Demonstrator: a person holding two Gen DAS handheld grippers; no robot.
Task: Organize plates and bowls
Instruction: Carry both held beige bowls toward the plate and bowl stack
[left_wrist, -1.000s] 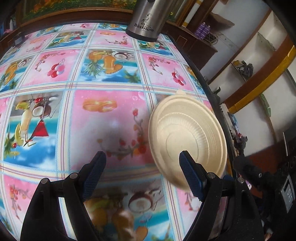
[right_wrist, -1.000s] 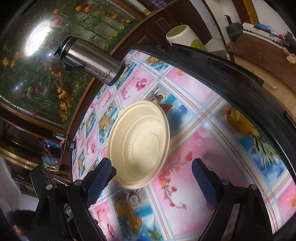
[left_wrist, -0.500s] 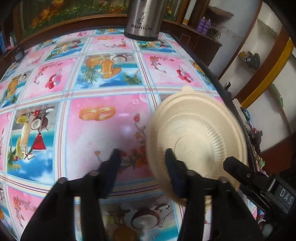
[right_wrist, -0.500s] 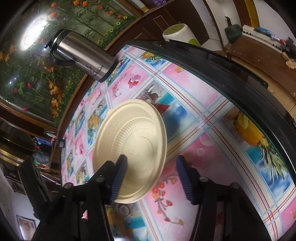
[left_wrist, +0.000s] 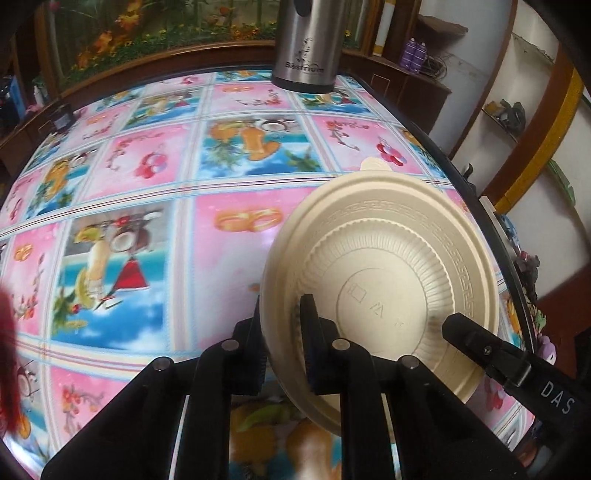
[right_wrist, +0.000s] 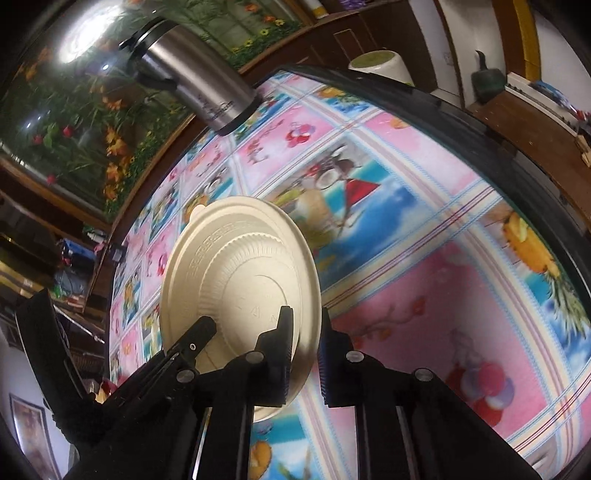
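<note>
Both hand-held grippers, left (left_wrist: 282, 314) and right (right_wrist: 304, 326), pinch the cream plate's (left_wrist: 388, 266) opposite rims

Round table (left_wrist: 155, 236) w/ dark rim, covered in glossy pink-and-blue fruit-print cloth (right_wrist: 424, 280); carried steel flask (left_wrist: 304, 44) at far edge; cream bowl (left_wrist: 388, 280) near right edge.

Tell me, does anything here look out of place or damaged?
Nothing looks damaged or spilled. The cream bowl lies upside down on the table, its rim pinched by the left gripper and the right gripper.
</note>
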